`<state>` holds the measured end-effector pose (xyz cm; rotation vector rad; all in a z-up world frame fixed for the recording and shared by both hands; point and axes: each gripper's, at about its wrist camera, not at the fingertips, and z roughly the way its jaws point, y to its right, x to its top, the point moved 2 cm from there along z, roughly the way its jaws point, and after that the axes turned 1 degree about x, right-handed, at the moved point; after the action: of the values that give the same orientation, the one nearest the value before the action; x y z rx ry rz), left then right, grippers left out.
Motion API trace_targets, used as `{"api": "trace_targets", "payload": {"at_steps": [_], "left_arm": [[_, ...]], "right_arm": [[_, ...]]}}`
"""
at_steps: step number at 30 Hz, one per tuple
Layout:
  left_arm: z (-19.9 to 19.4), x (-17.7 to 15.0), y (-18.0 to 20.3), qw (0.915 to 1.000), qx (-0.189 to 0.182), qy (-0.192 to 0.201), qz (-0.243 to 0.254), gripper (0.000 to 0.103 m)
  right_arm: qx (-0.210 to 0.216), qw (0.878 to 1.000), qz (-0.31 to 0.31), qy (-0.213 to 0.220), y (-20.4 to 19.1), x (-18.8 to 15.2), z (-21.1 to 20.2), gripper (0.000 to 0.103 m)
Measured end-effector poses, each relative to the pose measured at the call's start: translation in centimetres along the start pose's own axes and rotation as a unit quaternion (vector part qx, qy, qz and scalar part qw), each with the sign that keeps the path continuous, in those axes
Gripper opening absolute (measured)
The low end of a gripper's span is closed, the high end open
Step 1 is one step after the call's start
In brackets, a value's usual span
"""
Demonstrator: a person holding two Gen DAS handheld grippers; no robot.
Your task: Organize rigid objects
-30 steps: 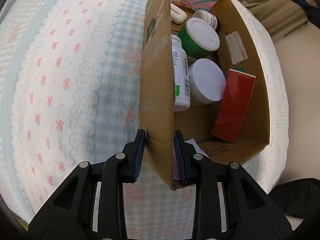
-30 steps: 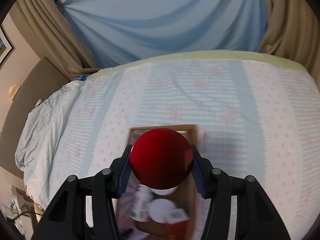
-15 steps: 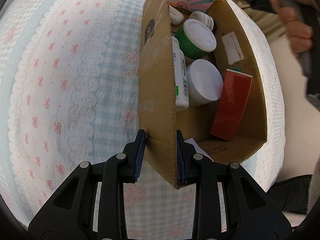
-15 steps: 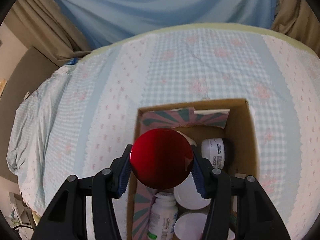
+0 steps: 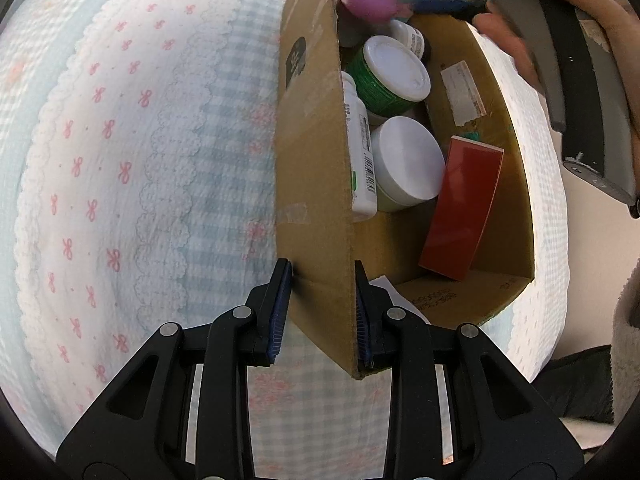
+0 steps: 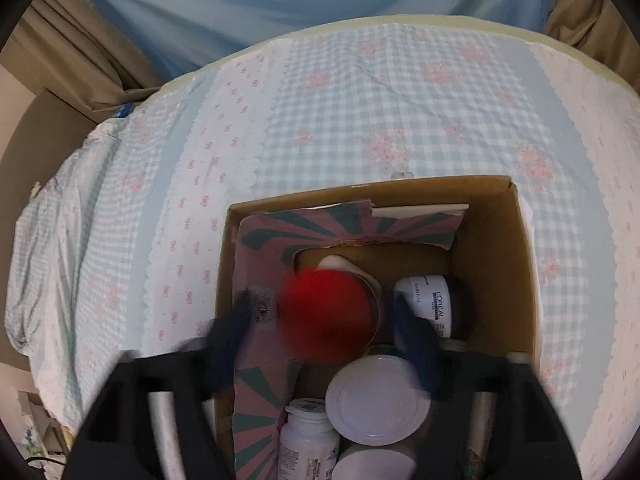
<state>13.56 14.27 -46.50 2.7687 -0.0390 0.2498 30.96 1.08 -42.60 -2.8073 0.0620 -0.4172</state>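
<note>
1. Left wrist view: set low and close at one corner of the cardboard box, facing along its wall, bedspread to the left, box interior to the right.
2. Right wrist view: set above the box, facing steeply down into it, curtain beyond.
3. Shared: box interior, including the white-lidded jar.

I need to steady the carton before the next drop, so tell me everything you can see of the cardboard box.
The cardboard box is plain brown corrugated card, open-topped, resting on the checked bedspread. One wall carries a dark round mark outside and clear tape; a white label sits on an inner wall. The left gripper straddles its near wall by a corner, fingers either side. Inside it holds jars, a bottle and a red carton.
</note>
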Motion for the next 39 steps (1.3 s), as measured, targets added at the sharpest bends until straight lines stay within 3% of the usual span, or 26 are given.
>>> {"api": "trace_targets", "payload": {"at_steps": [13,20,26,32,34,36,39], "left_arm": [[0.3,0.4,0.3,1.0000,0.002,-0.002,-0.002,0.025],[-0.7,0.2,0.8,0.9993,0.026,0.017,-0.021,0.025],[-7.6,1.8,3.6,0.9948,0.064,0.076,-0.019,0.025],[-17.6,3.5,9.4,0.9827,0.101,0.154,0.017,0.026],[-20.7,3.3,11.4,0.9758,0.117,0.182,0.034,0.037],[-24.0,2.8,14.1,0.9681,0.122,0.213,0.050,0.101],[-28.5,1.5,17.4,0.9576,0.116,0.256,0.063,0.103]], "right_arm": [[0.002,1.000,0.003,0.017,1.6,-1.1,-2.6,0.103],[0.019,1.000,0.008,0.013,2.9,-2.7,-4.3,0.103],[0.009,0.999,0.004,0.033,3.8,-4.7,-11.3,0.103],[-0.028,0.996,-0.023,0.084,3.4,-7.9,-23.7,0.103],[-0.041,0.993,-0.030,0.103,3.1,-9.2,-27.8,0.103],[-0.049,0.991,-0.037,0.120,2.8,-10.2,-31.3,0.103],[-0.060,0.986,-0.047,0.146,2.7,-12.3,-36.6,0.103]]}}
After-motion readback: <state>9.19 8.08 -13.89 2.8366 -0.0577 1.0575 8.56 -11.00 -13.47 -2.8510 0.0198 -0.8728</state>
